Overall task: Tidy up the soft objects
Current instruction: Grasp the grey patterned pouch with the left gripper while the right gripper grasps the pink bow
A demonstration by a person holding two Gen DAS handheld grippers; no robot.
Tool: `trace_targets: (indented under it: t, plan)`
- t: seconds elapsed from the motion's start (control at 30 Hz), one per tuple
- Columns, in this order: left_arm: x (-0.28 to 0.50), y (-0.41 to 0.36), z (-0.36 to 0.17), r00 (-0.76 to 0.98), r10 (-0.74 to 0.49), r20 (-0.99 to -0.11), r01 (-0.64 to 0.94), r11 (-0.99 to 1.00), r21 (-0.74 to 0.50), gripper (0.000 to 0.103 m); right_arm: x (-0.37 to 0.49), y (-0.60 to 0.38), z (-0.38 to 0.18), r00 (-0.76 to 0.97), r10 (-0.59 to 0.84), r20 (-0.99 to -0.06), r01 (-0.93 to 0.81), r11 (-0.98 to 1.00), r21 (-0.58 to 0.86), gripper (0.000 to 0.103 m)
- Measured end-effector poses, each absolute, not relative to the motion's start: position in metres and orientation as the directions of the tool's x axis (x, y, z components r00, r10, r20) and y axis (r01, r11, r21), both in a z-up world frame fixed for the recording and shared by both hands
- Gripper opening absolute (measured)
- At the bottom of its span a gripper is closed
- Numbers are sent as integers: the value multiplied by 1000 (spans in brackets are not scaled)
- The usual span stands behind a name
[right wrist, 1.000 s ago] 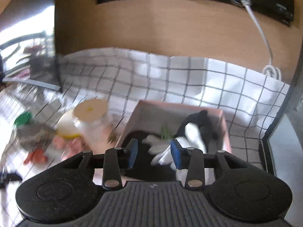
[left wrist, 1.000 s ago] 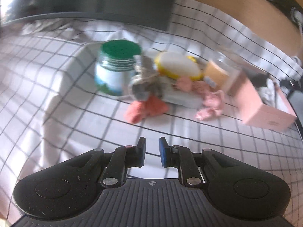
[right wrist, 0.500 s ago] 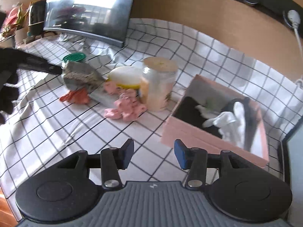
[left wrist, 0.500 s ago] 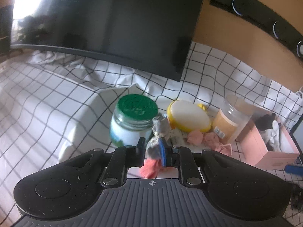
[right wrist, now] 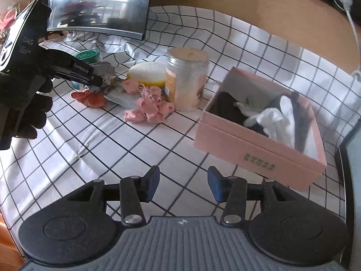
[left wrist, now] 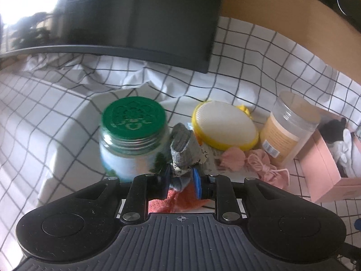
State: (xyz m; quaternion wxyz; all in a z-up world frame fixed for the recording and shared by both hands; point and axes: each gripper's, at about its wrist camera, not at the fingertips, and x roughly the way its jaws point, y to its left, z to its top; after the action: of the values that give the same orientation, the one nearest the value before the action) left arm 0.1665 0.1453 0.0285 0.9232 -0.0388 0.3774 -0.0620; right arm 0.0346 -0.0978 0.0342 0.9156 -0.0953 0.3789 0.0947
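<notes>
My left gripper (left wrist: 180, 181) is shut on a grey sock (left wrist: 183, 150), held just above an orange-red cloth (left wrist: 178, 202). In the right wrist view the left gripper (right wrist: 99, 80) shows at far left with the grey sock (right wrist: 109, 76) in its tips, over the orange cloth (right wrist: 89, 97). Pink soft items (right wrist: 149, 108) lie on the checked cloth; they also show in the left wrist view (left wrist: 259, 164). A pink box (right wrist: 259, 144) holds black and white soft items (right wrist: 277, 117). My right gripper (right wrist: 182, 184) is open and empty, low over the cloth in front of the box.
A green-lidded jar (left wrist: 133, 135), a yellow-rimmed white sponge (left wrist: 224, 126) and a clear jar with a tan label (left wrist: 288, 126) stand behind the soft items. A dark monitor (left wrist: 135, 18) stands at the back. A white cable (right wrist: 352, 22) hangs on the wooden wall.
My left gripper has closed on the grey sock and lifted it slightly. My right gripper has pulled back from over the pink box and opened wider.
</notes>
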Motion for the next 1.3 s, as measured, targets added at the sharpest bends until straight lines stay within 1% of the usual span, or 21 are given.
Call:
trace_targets:
  t: [0.13, 0.27, 0.4, 0.47, 0.7, 0.87, 0.97, 1.13, 1.17, 1.3]
  plan:
    - [173, 137, 22, 702, -146, -697, 93, 989, -114, 23, 29, -102, 31, 689, 82, -720, -222, 970, -103, 47]
    - [173, 130, 19, 700, -163, -695, 115, 987, -115, 16, 24, -106, 29, 682, 65, -728, -206, 973, -105, 47]
    - [171, 130, 16, 699, -216, -681, 144, 976, -163, 12, 19, -109, 27, 679, 53, -732, -195, 975, -111, 47]
    - [167, 129, 17, 709, -248, -660, 172, 969, -179, 10, 17, -110, 27, 678, 48, -733, -191, 975, -113, 47]
    - [135, 123, 33, 712, -355, -606, 283, 935, -215, 8, 22, -105, 27, 683, 55, -729, -202, 972, -116, 47]
    - [106, 132, 44, 708, -397, -584, 315, 918, -243, 8, 45, -90, 36, 717, 95, -691, -244, 962, -121, 47]
    - [93, 141, 52, 717, -404, -568, 316, 915, -251, 8, 72, -79, 38, 715, 128, -687, -259, 962, -90, 49]
    - [79, 164, 62, 751, -386, -536, 290, 922, -258, 8, 121, -56, 34, 671, 229, -705, -292, 956, 33, 51]
    - [77, 169, 64, 759, -377, -532, 278, 925, -259, 8, 130, -47, 30, 661, 240, -711, -309, 950, 34, 53]
    - [74, 184, 68, 778, -339, -529, 249, 940, -235, 8, 161, -13, 5, 632, 197, -750, -343, 938, -43, 53]
